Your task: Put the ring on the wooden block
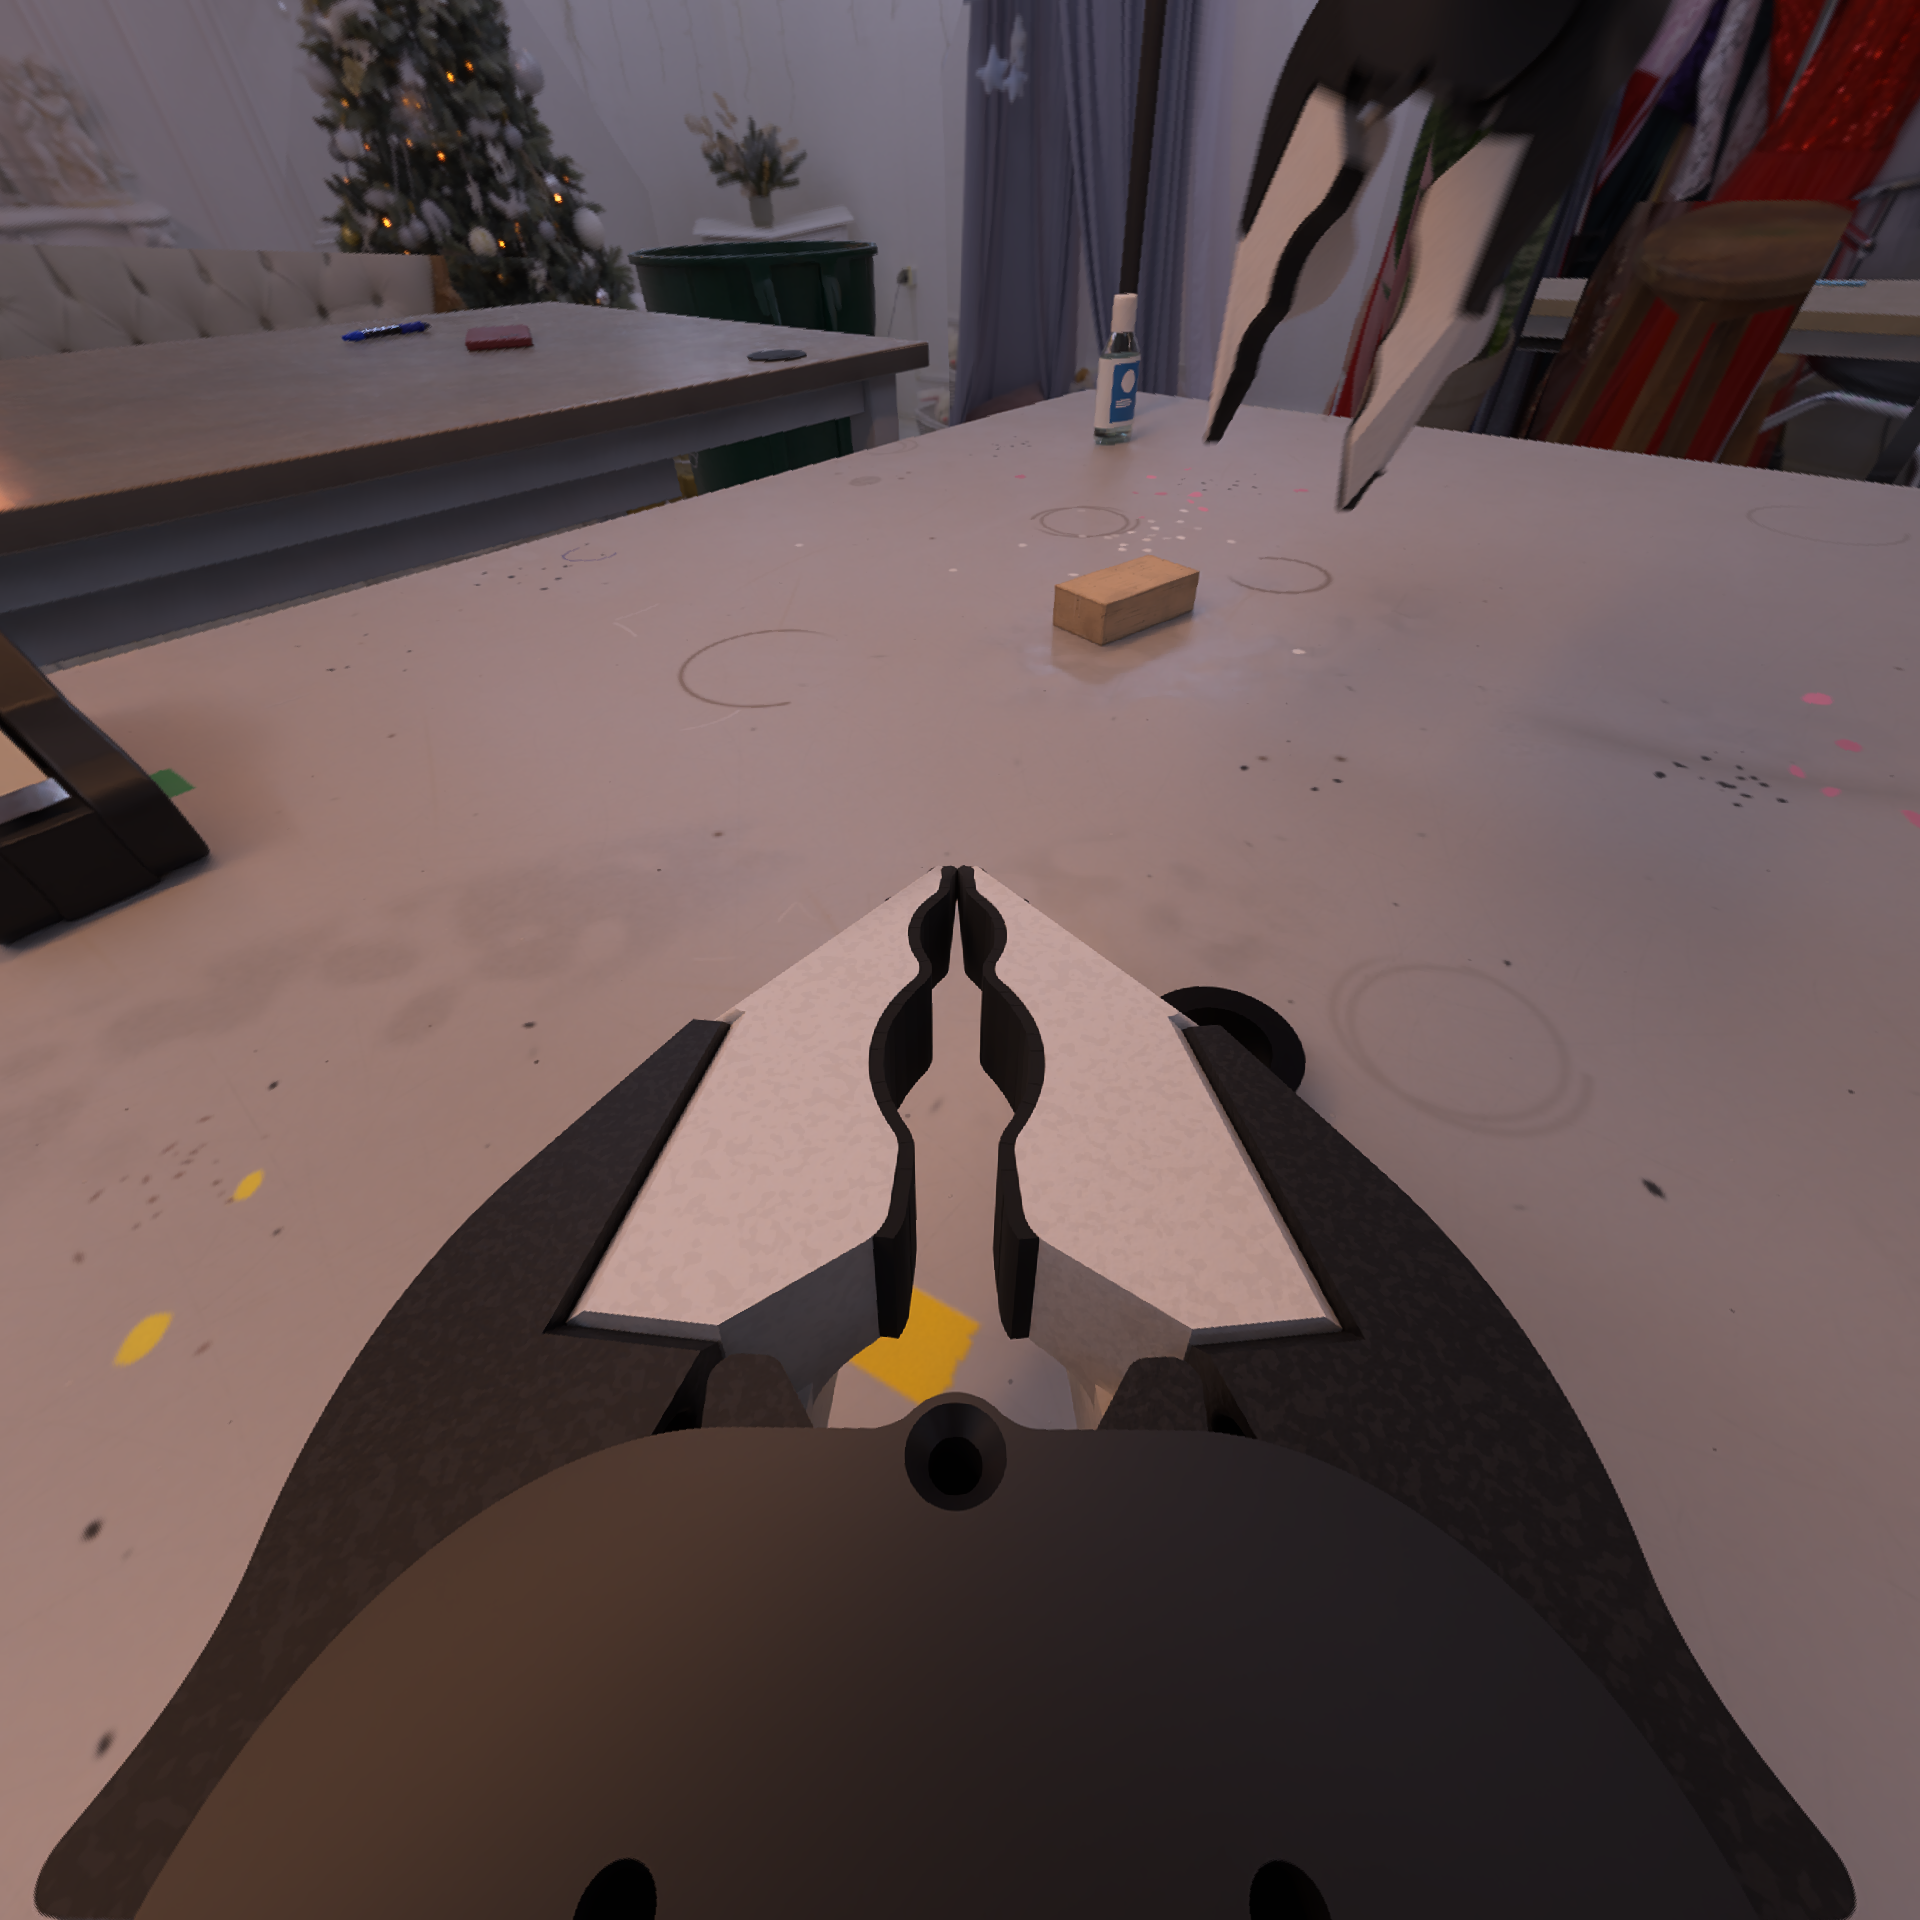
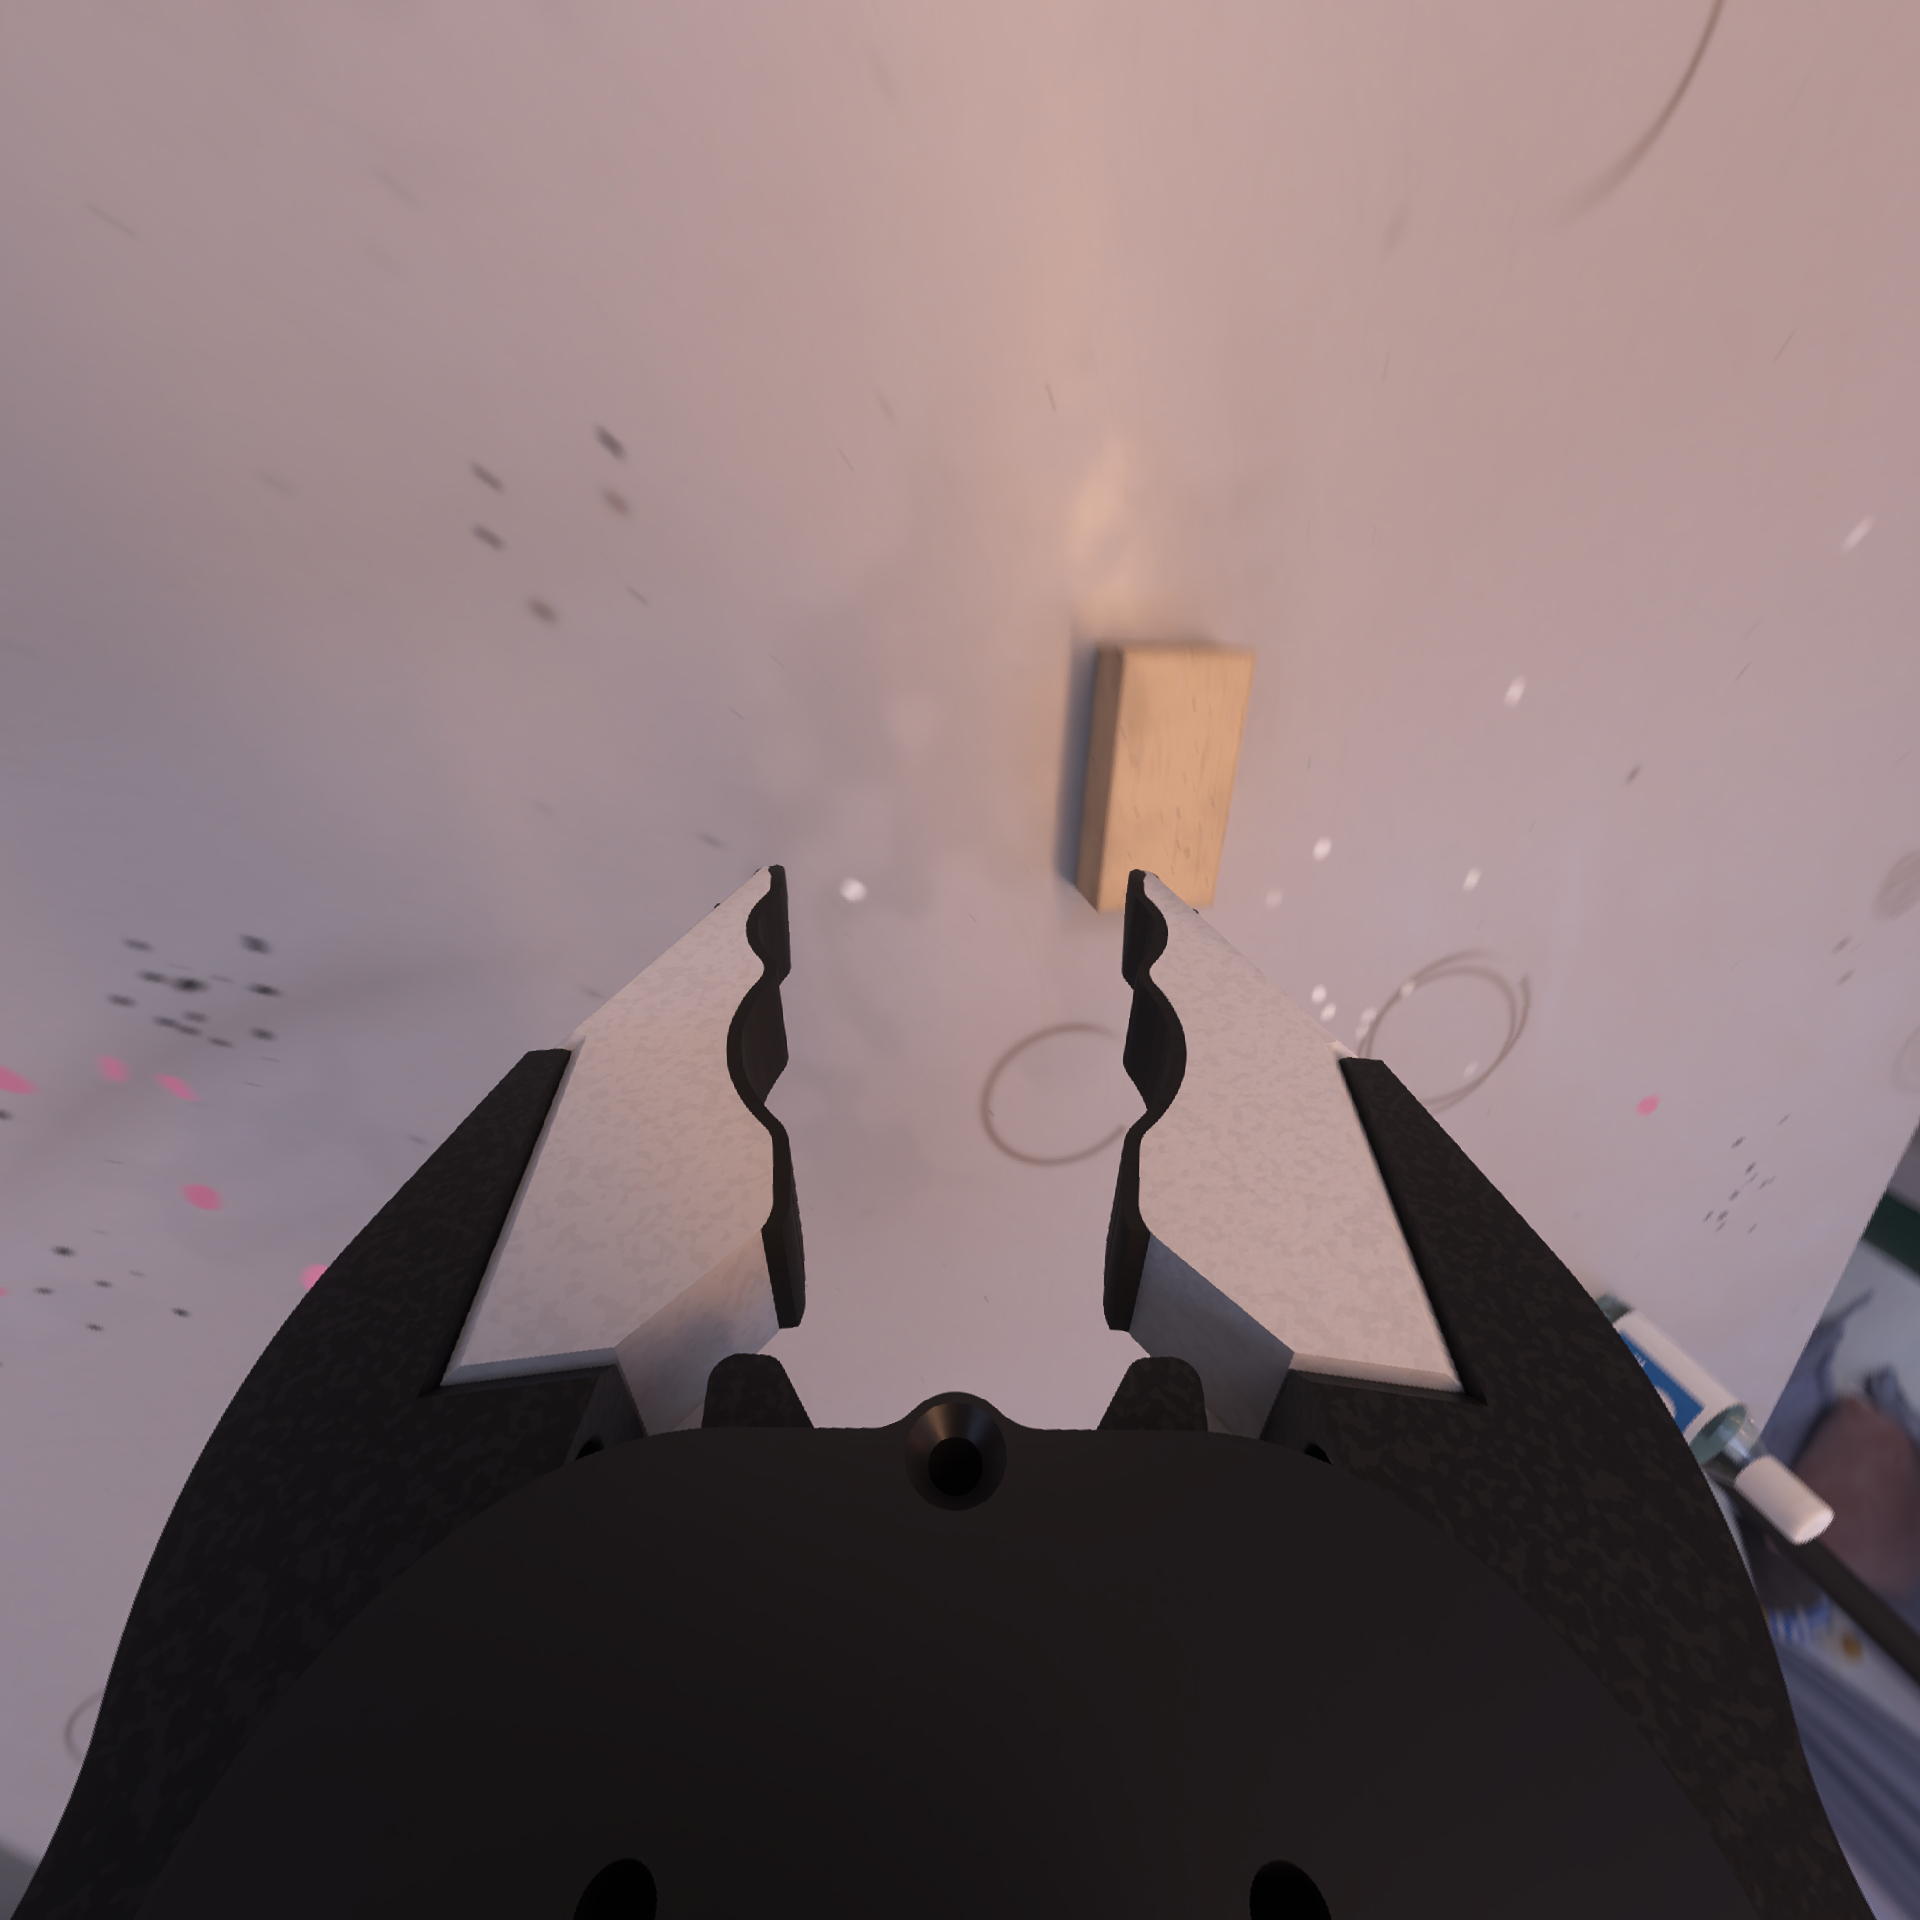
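A light wooden block (image 1: 1124, 597) lies flat on the pale table (image 1: 520, 883), far ahead of my left gripper (image 1: 957, 875), which is shut with nothing between its tips. A black ring (image 1: 1252, 1034) lies on the table just right of my left gripper, partly hidden behind its right finger. My right gripper (image 1: 1283, 468) hangs open and empty in the air beyond the block, pointing down. In the right wrist view the right gripper (image 2: 956, 888) is open above the table, and the block (image 2: 1169, 774) lies just past its right fingertip. The ring does not show there.
A small clear bottle with a blue label (image 1: 1117, 374) stands at the table's far edge; it also shows lying low in the right wrist view (image 2: 1704, 1423). A black framed object (image 1: 73, 800) sits at the left edge. A second table (image 1: 416, 405) stands behind.
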Controlling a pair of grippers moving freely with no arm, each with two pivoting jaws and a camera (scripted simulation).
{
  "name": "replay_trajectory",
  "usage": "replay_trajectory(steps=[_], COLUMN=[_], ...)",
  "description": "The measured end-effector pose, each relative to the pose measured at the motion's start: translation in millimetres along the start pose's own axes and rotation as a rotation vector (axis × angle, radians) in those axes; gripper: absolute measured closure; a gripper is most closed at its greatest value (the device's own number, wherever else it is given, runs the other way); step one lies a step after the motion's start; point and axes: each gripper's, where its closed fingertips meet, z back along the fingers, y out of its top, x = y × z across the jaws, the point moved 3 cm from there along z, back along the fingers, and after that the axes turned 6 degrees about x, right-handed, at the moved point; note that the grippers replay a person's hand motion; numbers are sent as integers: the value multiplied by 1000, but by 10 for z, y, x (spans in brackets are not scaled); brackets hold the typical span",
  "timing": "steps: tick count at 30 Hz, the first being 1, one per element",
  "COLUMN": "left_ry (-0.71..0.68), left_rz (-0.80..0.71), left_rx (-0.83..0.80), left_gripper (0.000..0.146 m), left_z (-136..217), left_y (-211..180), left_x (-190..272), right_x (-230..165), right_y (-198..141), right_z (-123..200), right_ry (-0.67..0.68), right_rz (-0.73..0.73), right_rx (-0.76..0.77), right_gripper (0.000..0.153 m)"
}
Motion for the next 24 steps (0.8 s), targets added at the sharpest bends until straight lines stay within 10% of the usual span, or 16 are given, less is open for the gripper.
replay_trajectory(steps=[5,12,19,24], left_ry=[20,39,35,34], left_rz=[14,12,17,20], left_rx=[5,9,20,28], left_gripper=[146,146,146,146], left_z=[13,35,51,61], left_y=[3,15,41,59], left_x=[-45,-66,-61,-61], right_x=[-597,-1286,-1476,-1561], right_y=[689,1601,1859,1909], right_z=[356,-6,-605,-905], right_ry=[-10,94,150,185], right_rz=[116,168,144,166], right_rx=[204,384,311,246], right_gripper=[92,83,71,96])
